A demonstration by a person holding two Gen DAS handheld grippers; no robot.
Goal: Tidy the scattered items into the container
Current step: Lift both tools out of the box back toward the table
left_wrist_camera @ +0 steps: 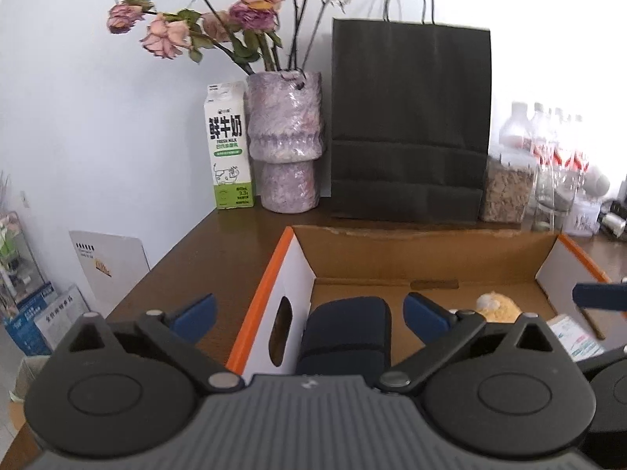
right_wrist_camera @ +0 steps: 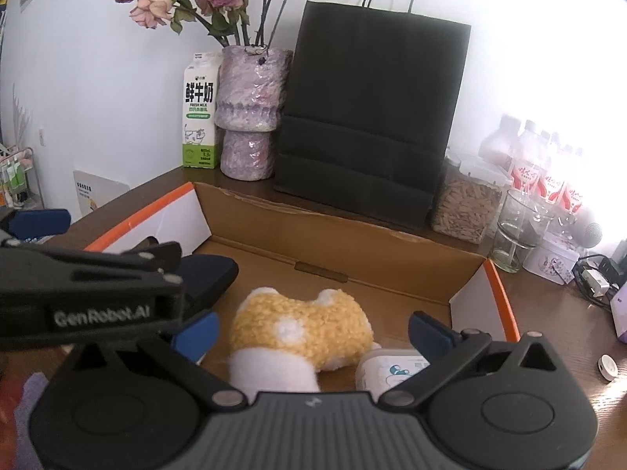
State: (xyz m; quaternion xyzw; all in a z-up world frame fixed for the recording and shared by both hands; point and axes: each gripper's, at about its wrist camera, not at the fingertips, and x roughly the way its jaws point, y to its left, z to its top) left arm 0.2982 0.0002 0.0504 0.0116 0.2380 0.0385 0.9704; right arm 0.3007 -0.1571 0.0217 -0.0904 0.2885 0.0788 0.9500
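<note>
An open cardboard box [left_wrist_camera: 261,300] with orange-edged flaps stands on the brown table. My left gripper [left_wrist_camera: 310,316] hangs over the box's left end, open, its blue pads wide apart. Below and between them a dark navy case [left_wrist_camera: 347,337] lies in the box, untouched. My right gripper [right_wrist_camera: 313,333] is open over the box [right_wrist_camera: 497,293]. Under its spread pads a yellow and white plush toy [right_wrist_camera: 305,325] rests on the box floor, with a white wipes pack [right_wrist_camera: 392,370] beside it. Both show in the left wrist view too: the plush toy [left_wrist_camera: 497,307] and the pack [left_wrist_camera: 576,338].
Behind the box stand a milk carton [left_wrist_camera: 229,149], a purple vase of dried roses [left_wrist_camera: 286,145], a black paper bag [left_wrist_camera: 409,125] and a grain jar [right_wrist_camera: 466,205]. A glass [right_wrist_camera: 513,231], bottles [right_wrist_camera: 544,172], cables [right_wrist_camera: 595,274] and a small white disc [right_wrist_camera: 607,368] crowd the right.
</note>
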